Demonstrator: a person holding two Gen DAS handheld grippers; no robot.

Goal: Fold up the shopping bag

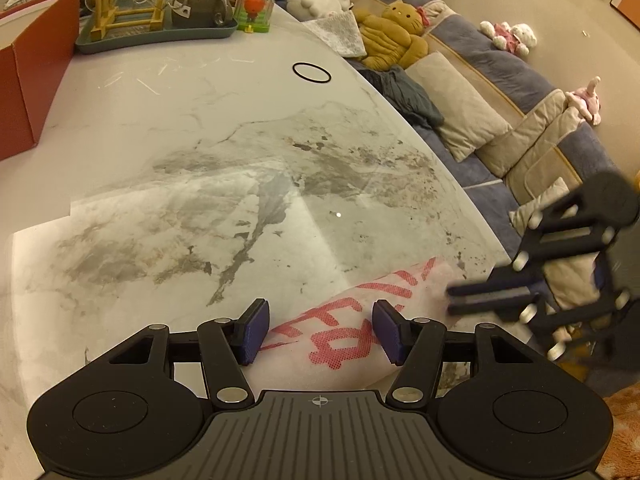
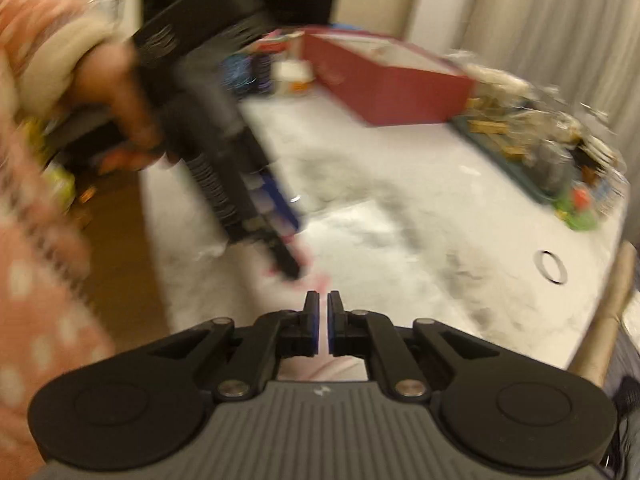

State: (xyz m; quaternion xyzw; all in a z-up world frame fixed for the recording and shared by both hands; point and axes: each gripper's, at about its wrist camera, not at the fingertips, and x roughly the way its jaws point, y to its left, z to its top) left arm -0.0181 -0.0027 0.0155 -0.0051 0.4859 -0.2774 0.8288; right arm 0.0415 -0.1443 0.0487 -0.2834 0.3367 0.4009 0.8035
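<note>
Left wrist view: a red box (image 1: 24,80) stands at the table's far left, then a green tray (image 1: 160,36) of glassware, a black ring (image 1: 311,72) on the marble table (image 1: 200,120), and a sofa (image 1: 500,92) with plush toys along the right. The translucent shopping bag (image 1: 340,336) with red print lies flat near the close edge. The left gripper (image 1: 320,332) hovers above it, pads apart, pressing nothing. The right gripper (image 1: 452,300), blurred, reaches the bag's right corner; its jaws are together, though whether they pinch plastic cannot be told.
</note>
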